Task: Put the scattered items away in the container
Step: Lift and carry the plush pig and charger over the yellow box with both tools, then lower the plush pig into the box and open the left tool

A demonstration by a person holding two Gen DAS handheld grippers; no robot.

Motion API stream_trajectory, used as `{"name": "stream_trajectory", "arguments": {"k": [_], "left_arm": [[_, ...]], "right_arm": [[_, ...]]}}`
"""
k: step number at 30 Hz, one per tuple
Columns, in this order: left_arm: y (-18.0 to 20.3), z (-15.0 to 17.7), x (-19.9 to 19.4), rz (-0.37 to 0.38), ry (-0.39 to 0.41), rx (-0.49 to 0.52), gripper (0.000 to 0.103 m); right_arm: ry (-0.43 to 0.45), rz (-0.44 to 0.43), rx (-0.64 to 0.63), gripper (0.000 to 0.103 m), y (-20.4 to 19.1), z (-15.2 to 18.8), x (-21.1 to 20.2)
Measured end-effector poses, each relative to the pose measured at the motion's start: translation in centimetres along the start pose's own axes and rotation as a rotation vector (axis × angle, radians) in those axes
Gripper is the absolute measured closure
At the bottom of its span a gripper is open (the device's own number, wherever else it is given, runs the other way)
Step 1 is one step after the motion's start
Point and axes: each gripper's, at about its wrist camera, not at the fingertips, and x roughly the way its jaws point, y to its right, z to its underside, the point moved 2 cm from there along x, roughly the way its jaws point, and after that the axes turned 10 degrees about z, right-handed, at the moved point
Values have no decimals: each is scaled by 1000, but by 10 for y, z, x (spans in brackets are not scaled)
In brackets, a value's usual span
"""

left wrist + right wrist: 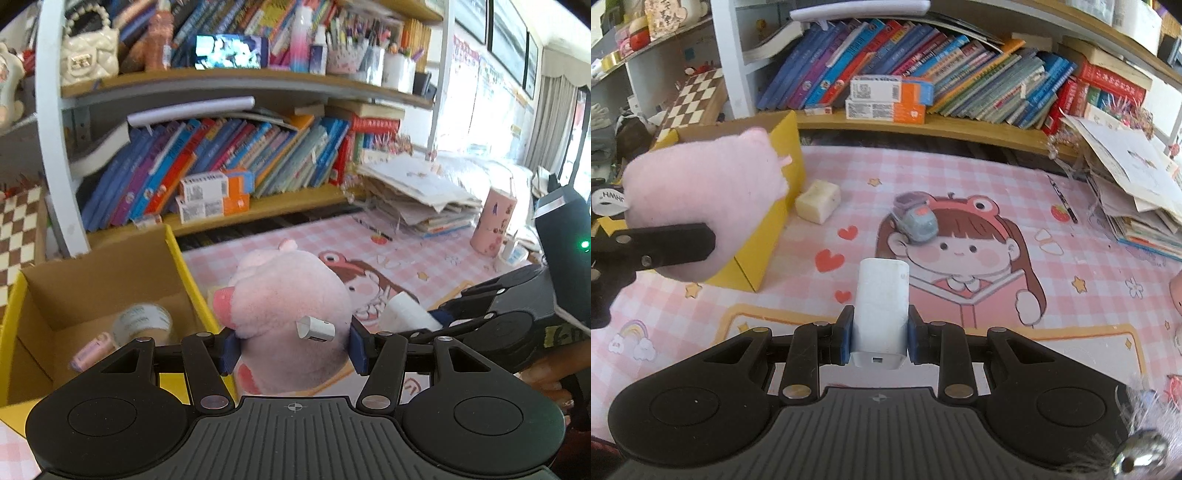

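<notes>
My left gripper is shut on a pink plush pig and holds it in the air just right of the yellow cardboard box. The pig also shows at the left of the right wrist view, in front of the box. Inside the box lie a roll of tape and a small pink item. My right gripper is shut on a white charger block, held above the pink mat. A beige sponge block and a grey toy car lie on the mat.
A pink checked mat with a cartoon girl covers the desk. Bookshelves with books stand behind. A stack of papers and books sits at the right. A pink cylinder stands at the far right, and a chessboard behind the box.
</notes>
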Motion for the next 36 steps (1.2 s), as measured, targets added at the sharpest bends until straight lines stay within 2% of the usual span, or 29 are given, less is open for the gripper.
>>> {"name": "stream_trajectory", "arguments": {"k": [4,14,26,36], "left_arm": [[-12,-5,-17,-23,48,-2,48],[-63,-7,-46,-109,125,-80,48],[-118,0,-63,-198,147,-143,48],[-144,-1,-60,-215,147,-159,47]], "right_arm": [[30,-12,-23,77,-15,-15,-6],[91,-69,-140,77,-64,-55,-10],[111,-87,-240,77,-97,-85,-5],[132,-121,-290,77,-122,-111,4]]}}
